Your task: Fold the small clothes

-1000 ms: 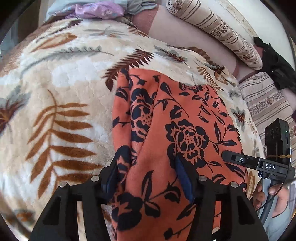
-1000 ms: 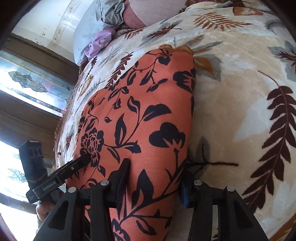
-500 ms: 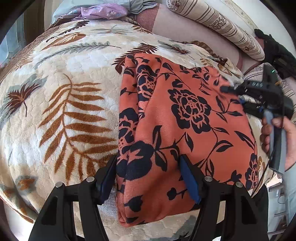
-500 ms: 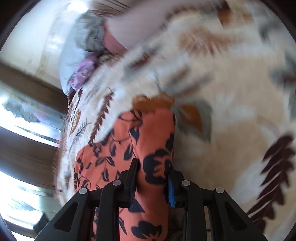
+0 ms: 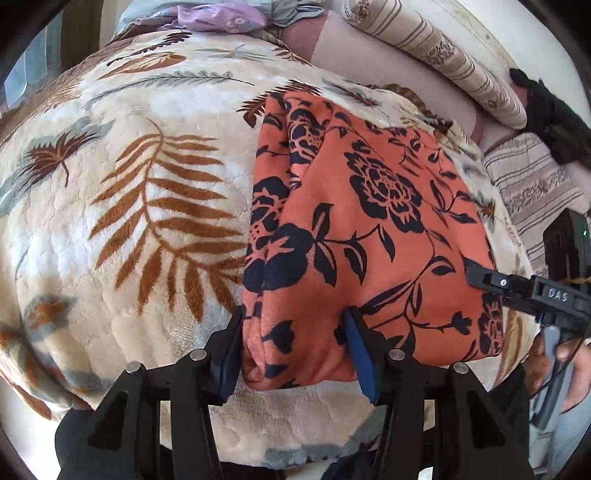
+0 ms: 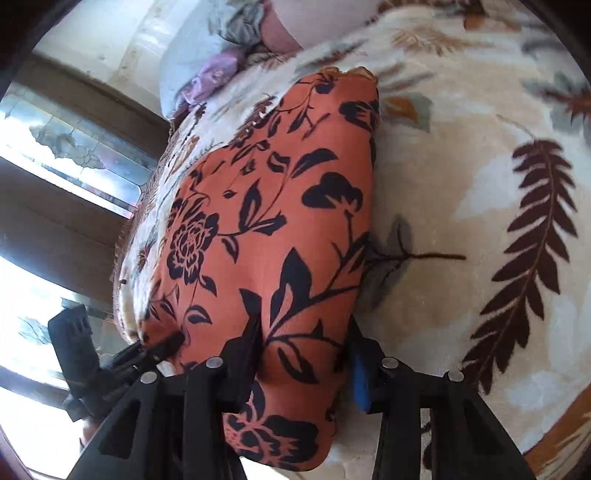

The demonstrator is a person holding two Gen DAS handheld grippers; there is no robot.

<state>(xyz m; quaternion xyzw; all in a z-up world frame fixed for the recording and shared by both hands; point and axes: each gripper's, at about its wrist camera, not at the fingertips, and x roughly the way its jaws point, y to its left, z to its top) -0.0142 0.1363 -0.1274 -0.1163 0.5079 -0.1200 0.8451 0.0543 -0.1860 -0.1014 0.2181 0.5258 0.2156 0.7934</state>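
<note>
An orange garment with black flowers (image 5: 369,229) lies folded into a rough rectangle on a cream leaf-print blanket (image 5: 129,184). My left gripper (image 5: 293,347) straddles its near left corner; the jaws are closing and the pads press a bunched fold of cloth. In the right wrist view the same garment (image 6: 266,206) runs away from me. My right gripper (image 6: 304,347) sits over its near right edge. Those jaws are opening, and the cloth lies loosely between them. A hand (image 5: 569,354) holds the right gripper (image 5: 480,280) at the garment's right edge.
Striped pillows (image 5: 443,55) and a purple cloth (image 5: 218,18) lie at the far end of the bed. A black item (image 5: 554,114) sits at the far right. A window (image 6: 55,147) stands to the left. The blanket (image 6: 461,184) spreads wide on both sides.
My left gripper has slid back to the garment's near corner and narrowed on it. My right gripper pinched the cloth during a fast, blurred move, then returned to the near edge with wider jaws.
</note>
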